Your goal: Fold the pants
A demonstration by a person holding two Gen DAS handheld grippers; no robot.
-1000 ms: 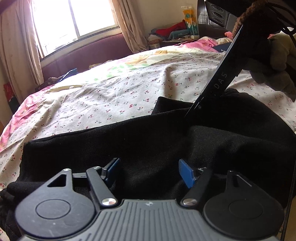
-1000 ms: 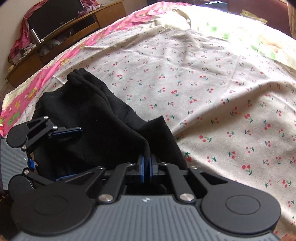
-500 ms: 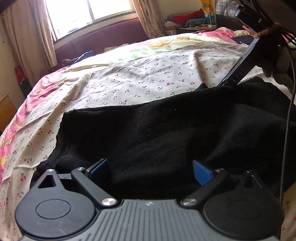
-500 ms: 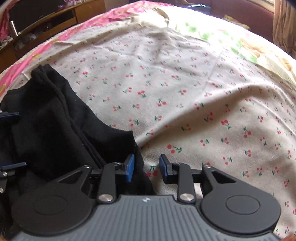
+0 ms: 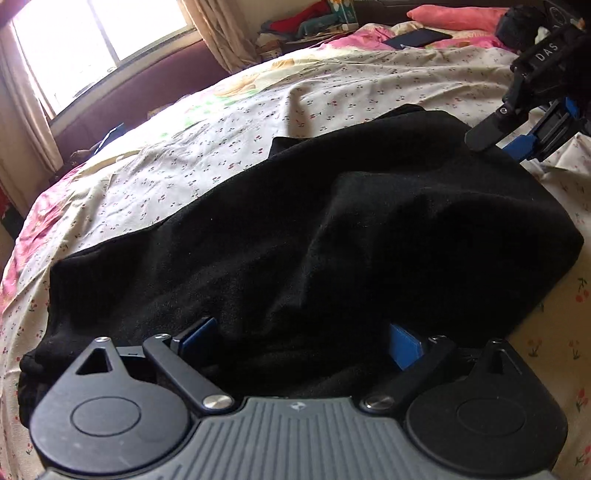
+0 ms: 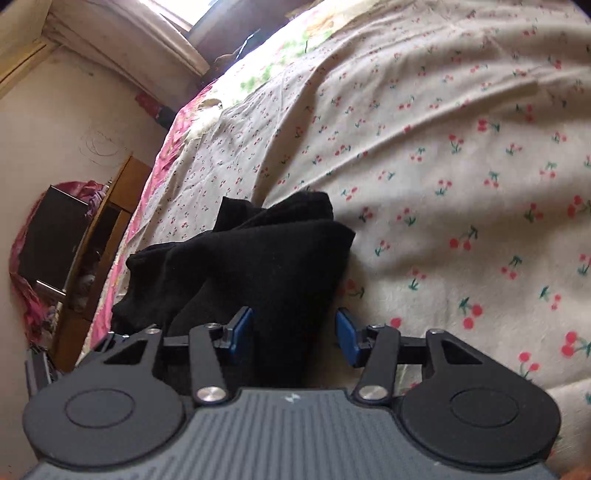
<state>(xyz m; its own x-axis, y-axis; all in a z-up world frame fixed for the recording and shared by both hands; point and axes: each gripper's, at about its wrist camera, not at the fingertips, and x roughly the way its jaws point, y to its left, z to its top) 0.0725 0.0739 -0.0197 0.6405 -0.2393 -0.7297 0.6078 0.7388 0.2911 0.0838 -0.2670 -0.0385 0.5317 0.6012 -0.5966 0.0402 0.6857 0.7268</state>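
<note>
The left gripper (image 5: 301, 341) stands wide apart at 6 o'clock, its blue pads on either side of a hump of the black pants (image 5: 295, 236), which lie bunched across the cherry-print bedsheet (image 5: 229, 147). The right gripper (image 6: 293, 334) is likewise spread wide, pants cloth lying loose between its fingers. Toward 11 o'clock, beyond the bed, stands a window (image 5: 99, 33).

1. The pants (image 5: 295, 236) are matt black cloth with a soft, fuzzy nap.
2. The bedsheet (image 6: 443, 147) is thin, creased cotton-like cloth, matt, printed with cherries.
3. The left gripper (image 5: 301, 341) looks like matt black plastic, with blue pads (image 5: 404, 345) and shiny metal rivets.
4. The cabinet (image 6: 110, 221), at nine o'clock, is wood.
</note>
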